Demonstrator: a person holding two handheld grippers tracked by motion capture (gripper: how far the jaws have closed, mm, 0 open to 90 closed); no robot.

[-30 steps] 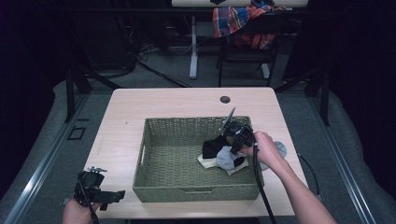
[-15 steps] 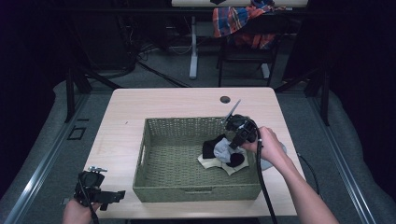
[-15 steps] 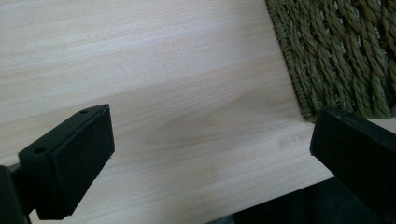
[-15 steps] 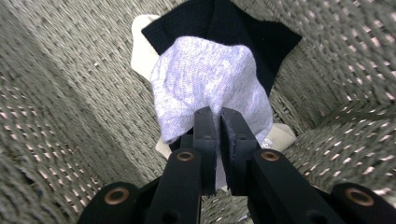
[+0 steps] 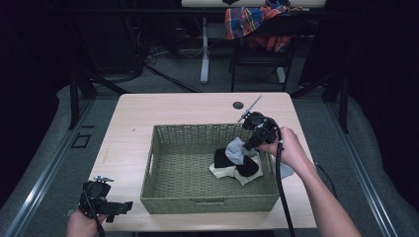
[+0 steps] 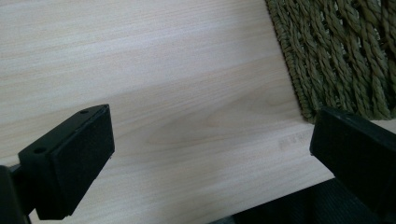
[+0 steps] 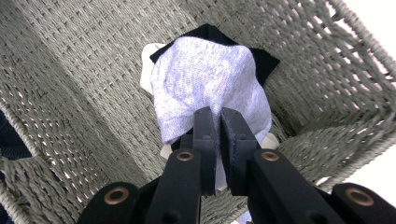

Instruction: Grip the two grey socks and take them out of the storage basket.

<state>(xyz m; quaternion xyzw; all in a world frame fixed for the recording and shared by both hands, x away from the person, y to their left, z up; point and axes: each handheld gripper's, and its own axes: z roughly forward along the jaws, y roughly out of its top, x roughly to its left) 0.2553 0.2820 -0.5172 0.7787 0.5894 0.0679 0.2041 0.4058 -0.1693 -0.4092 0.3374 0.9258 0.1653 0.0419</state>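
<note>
The soft grey knit sock [image 7: 205, 88] has been lifted higher above the woven basket [image 5: 163, 148], pinched by the right gripper [image 7: 217, 116]; the left gripper [image 6: 210, 154] is spread wide.

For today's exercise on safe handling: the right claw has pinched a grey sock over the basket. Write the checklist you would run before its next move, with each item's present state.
1. Right claw shut on the grey sock: ok.
2. Grey sock lifted off the black sock and white sock: cannot tell; its lower end hangs close to them.
3. Other socks lying inside the woven basket: ok.
4. Left claw open, holding nothing, over the table beside the basket: ok.
5. Cable from the right claw clear of the basket rim: cannot tell.
</note>
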